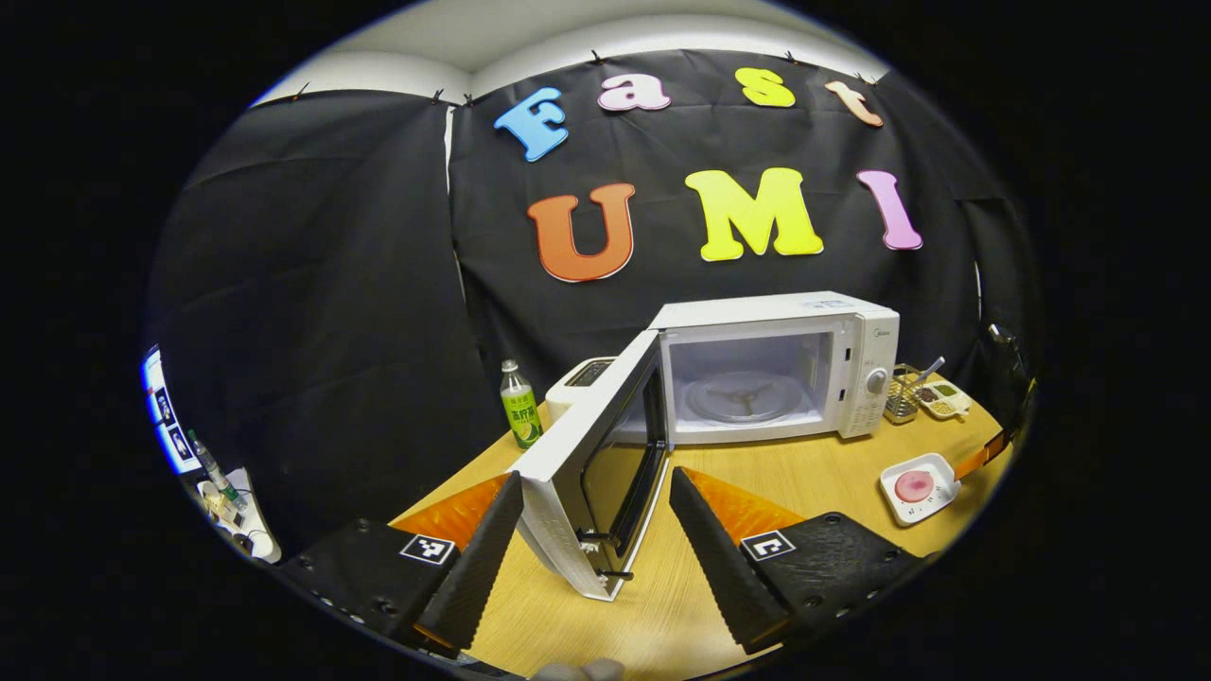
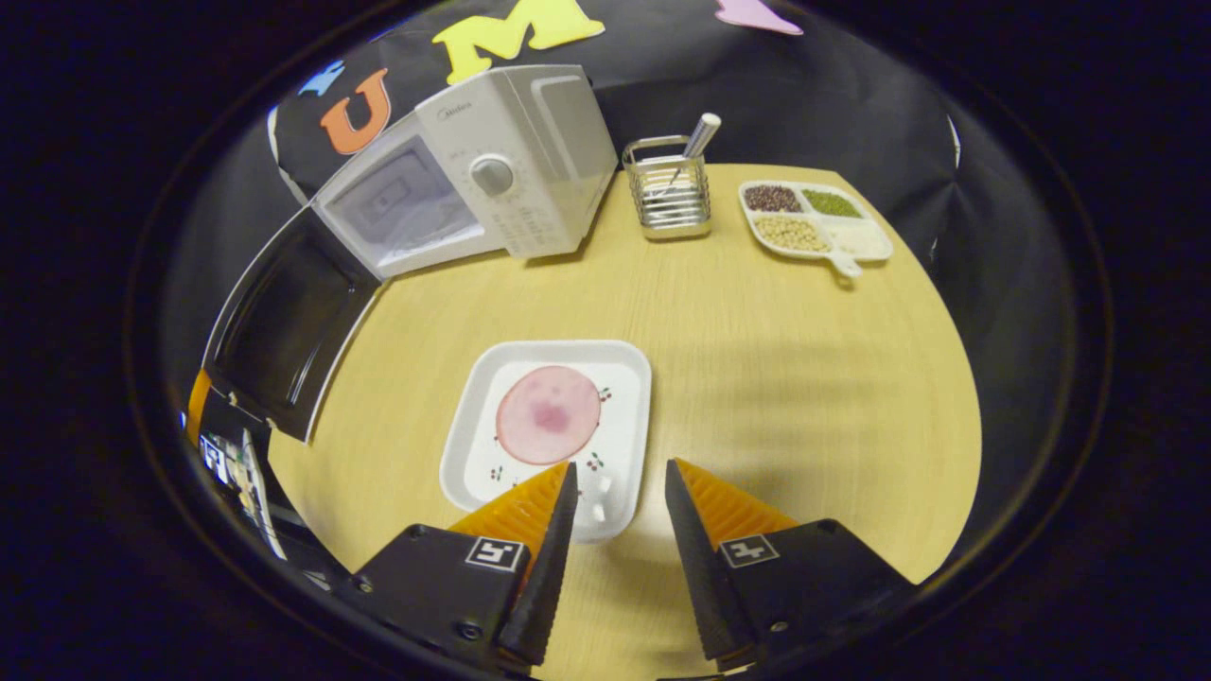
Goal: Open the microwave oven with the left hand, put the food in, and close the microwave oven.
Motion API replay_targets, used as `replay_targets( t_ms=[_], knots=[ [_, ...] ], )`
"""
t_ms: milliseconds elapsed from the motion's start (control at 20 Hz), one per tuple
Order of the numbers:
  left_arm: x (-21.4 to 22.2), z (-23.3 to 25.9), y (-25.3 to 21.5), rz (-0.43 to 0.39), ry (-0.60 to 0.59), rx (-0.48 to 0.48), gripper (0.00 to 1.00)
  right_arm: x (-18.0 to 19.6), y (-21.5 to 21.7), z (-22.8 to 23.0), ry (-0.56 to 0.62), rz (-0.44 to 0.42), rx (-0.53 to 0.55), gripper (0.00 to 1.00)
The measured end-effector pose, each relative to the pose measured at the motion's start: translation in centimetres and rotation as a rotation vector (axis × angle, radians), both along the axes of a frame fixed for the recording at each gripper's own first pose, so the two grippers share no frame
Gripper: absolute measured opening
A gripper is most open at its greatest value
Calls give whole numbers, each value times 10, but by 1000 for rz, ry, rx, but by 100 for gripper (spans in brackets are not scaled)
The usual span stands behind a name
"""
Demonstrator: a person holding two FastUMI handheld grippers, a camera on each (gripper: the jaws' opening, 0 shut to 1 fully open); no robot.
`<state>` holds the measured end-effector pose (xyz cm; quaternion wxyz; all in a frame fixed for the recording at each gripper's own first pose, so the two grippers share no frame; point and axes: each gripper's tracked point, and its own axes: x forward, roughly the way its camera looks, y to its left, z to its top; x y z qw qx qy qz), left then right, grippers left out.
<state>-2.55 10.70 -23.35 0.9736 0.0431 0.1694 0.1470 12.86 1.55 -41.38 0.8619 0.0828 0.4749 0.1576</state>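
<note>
The microwave door is open and sits between my left gripper jaws, which are spread wide and not touching it. My right gripper jaws, also apart and empty, straddle the near rim of the plate of food on the worktop; I reckon closing on that rim comes next.

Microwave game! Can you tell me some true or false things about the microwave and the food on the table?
1. The microwave door is open. True.
2. The plate of food is inside the microwave. False: it sits on the table.
3. The right gripper holds the plate. False: its fingers are open above the plate's near edge.
4. The left gripper is open, its fingers either side of the door's edge. True.
5. A green bottle stands beside the microwave. True.
</note>
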Motion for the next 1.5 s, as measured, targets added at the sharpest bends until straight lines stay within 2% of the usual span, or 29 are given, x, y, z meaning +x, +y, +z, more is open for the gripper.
replay_targets(
  t_ms=[50, 100, 350, 400, 450, 500, 650, 700, 750, 800, 850, 900, 1000, 1250, 1300, 1350, 1500],
  knots=[
    [1, 0, 2, 5, 3, -5, 95, 2, 3, -4, 15, 3, 7, 61],
    [0, 0, 3, 10, 6, -9, 96, 3, 5, -8, 24, 8, 9, 48],
    [1, 5, 5, 13, -2, 10, 93, 11, 10, -17, 71, 2, -5, 43],
    [3, 6, 6, 14, -4, 11, 93, 9, 10, -16, 84, -7, -10, 34],
    [4, 6, 7, 15, -4, 10, 93, 8, 10, -19, 112, -3, -24, 43],
    [4, 7, 9, 17, -8, 12, 93, 8, 11, -19, 117, -6, -33, 24],
    [4, 8, 14, 23, -14, 15, 93, -1, 10, -19, 188, 16, -112, 17],
    [3, 7, 16, 27, -15, 15, 93, 0, 8, -21, 202, 22, -151, 27],
    [3, 6, 18, 30, -17, 13, 93, 2, 8, -23, 222, 16, -176, 24],
    [3, 5, 19, 33, -20, 9, 93, 0, 10, -21, 234, 4, -181, 12],
    [3, 5, 20, 37, -20, 3, 93, 2, 13, -23, 241, -10, -175, 18],
    [3, 5, 21, 38, -23, -3, 93, 1, 15, -23, 253, -25, -172, 10],
    [3, 7, 21, 35, -30, -3, 93, 0, 13, -21, 255, -16, -173, 4],
    [6, 17, 19, 25, -52, 11, 93, -1, 14, -21, 255, -60, -125, 3],
    [5, 19, 18, 23, -52, 12, 93, -5, 17, -21, 260, -69, -97, 0],
    [2, 20, 18, 23, -49, 17, 93, -6, 18, -23, 254, -84, -72, 3],
    [-4, 23, 16, 21, -36, 20, 93, -4, 18, -21, 185, -96, -15, 3]
  ],
)
